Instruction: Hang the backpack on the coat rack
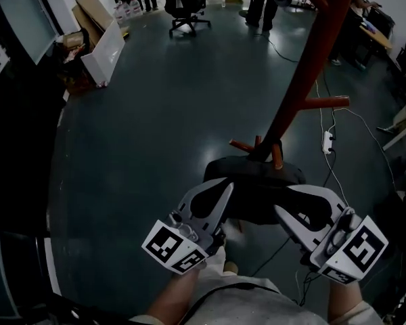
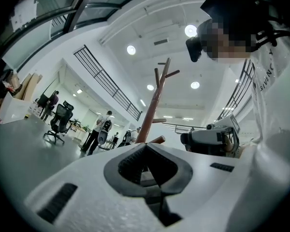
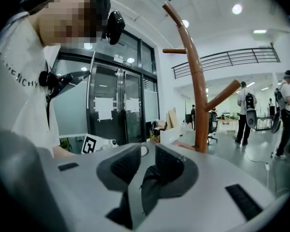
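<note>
The dark backpack (image 1: 257, 181) hangs low in front of me, over the foot of the reddish-brown coat rack (image 1: 304, 66). My left gripper (image 1: 227, 188) meets its left side and my right gripper (image 1: 279, 212) its right side. In the left gripper view the jaws (image 2: 146, 149) stand closed, with dark material in the slit between them. A black strap (image 3: 149, 182) is pinched between the right gripper's (image 3: 149, 151) pads. The rack (image 2: 154, 105) rises just beyond both grippers, and its pegs (image 3: 224, 94) are bare. Most of the backpack is hidden in both gripper views.
A low peg (image 1: 325, 102) and two short stubs (image 1: 241, 145) stick out near the rack's foot. A white power strip (image 1: 327, 141) with cables lies on the floor to the right. An office chair (image 1: 185, 5), cardboard boxes (image 1: 88, 12) and people (image 1: 262, 2) are farther off.
</note>
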`<state>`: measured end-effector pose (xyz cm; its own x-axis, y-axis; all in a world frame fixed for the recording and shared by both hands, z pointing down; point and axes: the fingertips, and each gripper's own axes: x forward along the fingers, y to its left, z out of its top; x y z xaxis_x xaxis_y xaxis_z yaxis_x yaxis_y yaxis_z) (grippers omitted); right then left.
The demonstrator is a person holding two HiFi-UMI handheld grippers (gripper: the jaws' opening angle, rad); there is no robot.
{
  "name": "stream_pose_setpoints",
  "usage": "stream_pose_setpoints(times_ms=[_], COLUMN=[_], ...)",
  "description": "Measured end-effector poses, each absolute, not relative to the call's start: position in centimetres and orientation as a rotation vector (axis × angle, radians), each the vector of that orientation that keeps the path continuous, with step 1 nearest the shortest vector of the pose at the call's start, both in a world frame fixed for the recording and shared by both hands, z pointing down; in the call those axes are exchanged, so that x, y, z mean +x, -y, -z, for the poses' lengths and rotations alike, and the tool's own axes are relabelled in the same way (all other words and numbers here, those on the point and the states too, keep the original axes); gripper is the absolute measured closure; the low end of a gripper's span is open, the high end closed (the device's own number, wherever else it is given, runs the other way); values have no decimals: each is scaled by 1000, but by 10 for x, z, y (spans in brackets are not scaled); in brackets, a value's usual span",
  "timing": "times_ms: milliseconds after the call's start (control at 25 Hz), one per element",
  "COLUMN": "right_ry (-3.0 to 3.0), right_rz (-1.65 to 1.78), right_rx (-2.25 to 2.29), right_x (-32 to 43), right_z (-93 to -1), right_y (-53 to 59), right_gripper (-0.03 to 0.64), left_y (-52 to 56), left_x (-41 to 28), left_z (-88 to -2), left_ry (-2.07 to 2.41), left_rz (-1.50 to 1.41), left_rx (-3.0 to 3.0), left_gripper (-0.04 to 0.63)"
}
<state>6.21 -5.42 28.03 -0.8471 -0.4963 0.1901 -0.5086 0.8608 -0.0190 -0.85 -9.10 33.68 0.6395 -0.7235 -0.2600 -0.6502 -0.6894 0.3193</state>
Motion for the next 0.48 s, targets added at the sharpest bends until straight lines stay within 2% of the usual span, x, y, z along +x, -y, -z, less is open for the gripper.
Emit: stream_pose_setpoints(times_ms=[120, 200, 320, 480], right_ry=[2831, 2804, 2761, 2760], right_rz=[-118, -144, -115, -103], right_rx=[799, 875, 968, 969], right_x=[56, 60, 65, 64], right_z=[-290, -296, -301, -301], right_y=[41, 37, 29, 12], right_gripper=[536, 577, 598, 601], left_y=[78, 68, 53, 38], left_x=[-10, -10, -11, -13], left_z=[-337, -336, -333, -327], left_ry=[1149, 1154, 1157, 1182], left_rz=[548, 549, 546, 536], left_rx=[2655, 2653, 2648, 2655], left_gripper=[584, 584, 584, 584])
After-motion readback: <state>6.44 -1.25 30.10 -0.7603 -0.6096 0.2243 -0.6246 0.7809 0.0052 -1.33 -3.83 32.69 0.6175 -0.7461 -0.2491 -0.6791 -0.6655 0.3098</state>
